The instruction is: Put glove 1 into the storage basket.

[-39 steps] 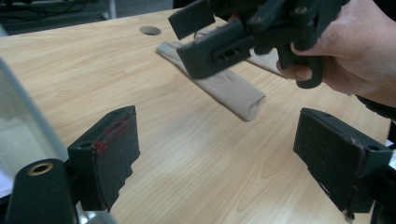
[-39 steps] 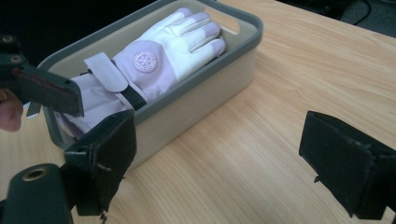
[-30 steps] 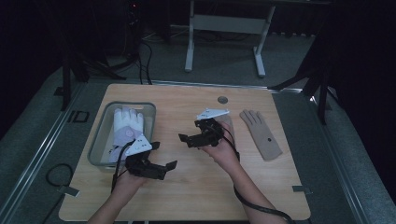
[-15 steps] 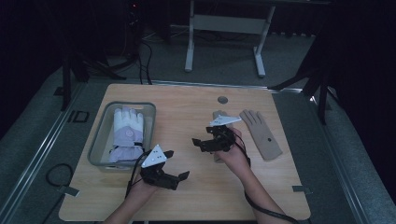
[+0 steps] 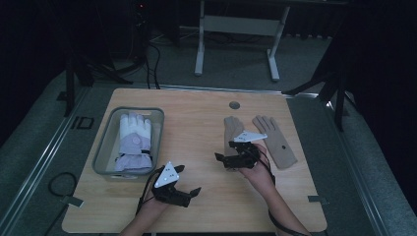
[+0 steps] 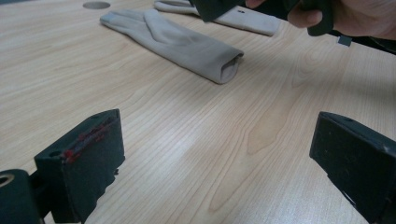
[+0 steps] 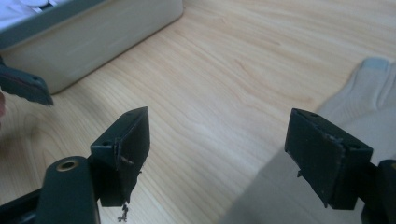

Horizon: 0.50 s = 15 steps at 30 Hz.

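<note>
Two beige gloves lie flat at the table's right: one (image 5: 229, 132) (image 6: 177, 44) (image 7: 373, 93) just beyond my right gripper (image 5: 222, 160), the other (image 5: 275, 141) (image 6: 243, 18) to its right. The right gripper's jaws stand wide and have just been closing a little, with nothing gripped between them; the right gripper view (image 7: 217, 158) has the glove's fingertips beside its right jaw. My left gripper (image 5: 188, 181) (image 6: 215, 158) hovers low near the front edge, open over bare wood. A white and lilac glove (image 5: 133, 140) lies in the grey bin (image 5: 104, 145) (image 7: 93, 32).
The wooden table has a round cable hole (image 5: 234, 105) at the back middle. The bin stands at the left, close to my left gripper. A metal stand (image 5: 236, 29) and cables are on the floor beyond the table.
The left gripper moved from the bin's near corner toward the front edge and lower. The right gripper drew back toward the person and sank, uncovering the nearer beige glove.
</note>
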{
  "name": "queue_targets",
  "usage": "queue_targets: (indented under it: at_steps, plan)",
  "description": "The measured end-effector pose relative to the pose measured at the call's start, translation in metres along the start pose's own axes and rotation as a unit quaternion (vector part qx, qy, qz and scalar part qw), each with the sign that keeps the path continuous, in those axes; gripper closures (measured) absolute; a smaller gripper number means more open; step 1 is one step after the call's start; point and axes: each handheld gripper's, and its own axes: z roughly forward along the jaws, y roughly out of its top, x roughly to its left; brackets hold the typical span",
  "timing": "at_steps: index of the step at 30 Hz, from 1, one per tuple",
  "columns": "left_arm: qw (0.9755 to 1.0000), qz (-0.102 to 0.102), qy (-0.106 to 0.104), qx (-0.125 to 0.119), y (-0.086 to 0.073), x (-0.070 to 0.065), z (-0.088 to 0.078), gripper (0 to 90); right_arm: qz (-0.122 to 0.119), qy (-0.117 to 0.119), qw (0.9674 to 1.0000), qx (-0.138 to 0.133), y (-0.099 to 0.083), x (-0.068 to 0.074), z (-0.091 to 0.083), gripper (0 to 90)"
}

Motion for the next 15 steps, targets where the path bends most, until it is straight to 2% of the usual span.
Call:
queue_targets:
  at_steps: [4, 10, 15]
  plan:
    - [1.0, 0.003, -0.001, -0.004, 0.001, -0.001, -0.001, 3.1, 0.008, 0.0, 1.0, 0.002, -0.008, -0.004, -0.001, 21.9]
    - [1.0, 0.002, 0.0, -0.001, 0.0, 0.001, -0.001, 3.0, 0.004, -0.007, 1.0, 0.001, -0.01, -0.008, -0.001, 22.1]
    - [1.0, -0.003, 0.003, -0.004, 0.0, 0.003, -0.002, 3.1, 0.01, -0.021, 0.9997, -0.006, -0.008, -0.02, -0.002, 23.8]
